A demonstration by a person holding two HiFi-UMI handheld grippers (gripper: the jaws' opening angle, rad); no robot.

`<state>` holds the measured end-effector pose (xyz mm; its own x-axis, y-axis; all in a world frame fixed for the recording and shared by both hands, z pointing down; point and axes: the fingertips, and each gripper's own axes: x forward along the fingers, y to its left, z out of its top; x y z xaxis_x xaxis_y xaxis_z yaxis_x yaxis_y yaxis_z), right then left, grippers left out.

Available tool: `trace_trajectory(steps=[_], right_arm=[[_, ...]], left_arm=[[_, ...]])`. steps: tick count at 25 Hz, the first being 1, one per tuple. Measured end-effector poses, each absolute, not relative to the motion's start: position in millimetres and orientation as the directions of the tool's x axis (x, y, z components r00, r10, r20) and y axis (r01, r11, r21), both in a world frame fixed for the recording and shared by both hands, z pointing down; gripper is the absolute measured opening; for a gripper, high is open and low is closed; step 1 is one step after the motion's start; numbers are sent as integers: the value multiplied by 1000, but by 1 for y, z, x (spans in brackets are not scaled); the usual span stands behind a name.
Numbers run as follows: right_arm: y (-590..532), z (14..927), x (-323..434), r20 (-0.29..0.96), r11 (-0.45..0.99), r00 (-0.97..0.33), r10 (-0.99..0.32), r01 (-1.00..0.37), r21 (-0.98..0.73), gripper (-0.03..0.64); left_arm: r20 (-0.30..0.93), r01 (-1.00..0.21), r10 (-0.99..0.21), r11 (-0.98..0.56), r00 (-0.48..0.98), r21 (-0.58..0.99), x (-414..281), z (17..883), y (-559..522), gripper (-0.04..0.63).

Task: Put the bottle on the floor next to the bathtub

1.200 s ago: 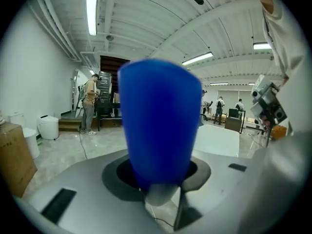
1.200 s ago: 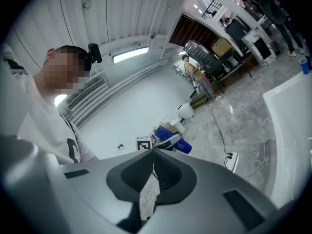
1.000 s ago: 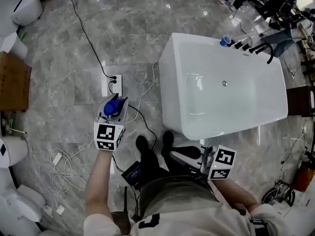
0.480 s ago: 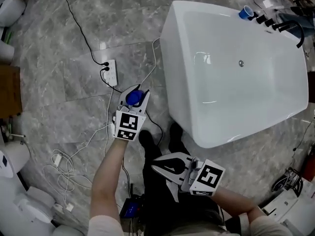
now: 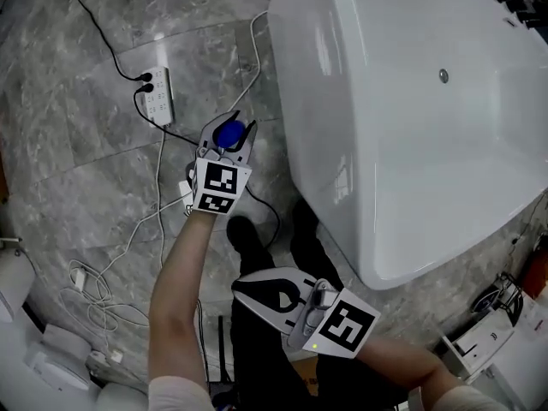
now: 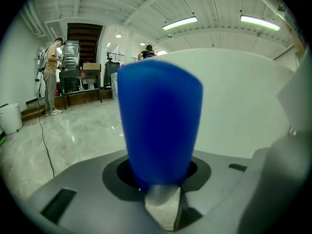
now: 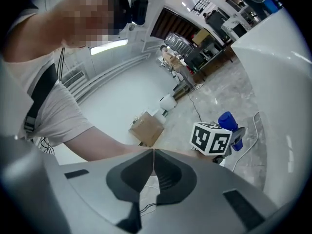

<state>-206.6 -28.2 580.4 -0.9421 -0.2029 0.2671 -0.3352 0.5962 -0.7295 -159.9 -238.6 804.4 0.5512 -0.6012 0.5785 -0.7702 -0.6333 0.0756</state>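
Underfoot, a glossy grey marbled floor (image 5: 77, 187) fills the head view, and a white bathtub (image 5: 411, 144) takes up its right side, a small metal drain (image 5: 443, 75) in its bottom. The left gripper view shows a large hall beyond, with strip lights (image 6: 179, 23) on a white ceiling and a person (image 6: 49, 77) standing far off by a rack. On the floor left of the tub lies a white power strip (image 5: 157, 98) with 2 black plugs in it, and a black cable (image 5: 94, 24) runs up from it. White cables (image 5: 128, 242) trail across the floor towards the wearer's black shoes (image 5: 244, 234), and 1 more white cable (image 5: 253, 58) curls close to the tub's outer wall. The left hand-held gripper (image 5: 227, 128) sits between the power strip and the tub, near the tub's wall, its jaws partly apart and clamped on the blue bottle (image 5: 228, 134). The bottle stands roughly upright across the jaws, its long axis close to vertical, so from above it shows nearly end-on as a blue round; its broad blue end is uppermost and a narrow grey end points down at the jaws. No view shows whether its lower end touches the floor. The right hand-held gripper (image 5: 244, 285) sits lower in the head view, over the wearer's dark trousers, its jaws pressed together with nothing between them.
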Motion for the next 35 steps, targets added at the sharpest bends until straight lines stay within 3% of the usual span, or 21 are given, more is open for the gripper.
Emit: trace_trajectory(steps=[7, 16, 35], right_arm=[[-30, 677, -220, 382, 625, -899, -212, -426, -655, 28], [-15, 746, -224, 405, 640, -896, -182, -420, -644, 28], [-5, 795, -207, 417, 630, -902, -110, -388, -673, 28]], left_arm=[[582, -800, -623, -595, 522, 81, -150, 919, -252, 187], [591, -840, -653, -536, 474, 82, -149, 1020, -258, 186], [615, -830, -656, -557, 437, -5, -146, 1094, -247, 187]])
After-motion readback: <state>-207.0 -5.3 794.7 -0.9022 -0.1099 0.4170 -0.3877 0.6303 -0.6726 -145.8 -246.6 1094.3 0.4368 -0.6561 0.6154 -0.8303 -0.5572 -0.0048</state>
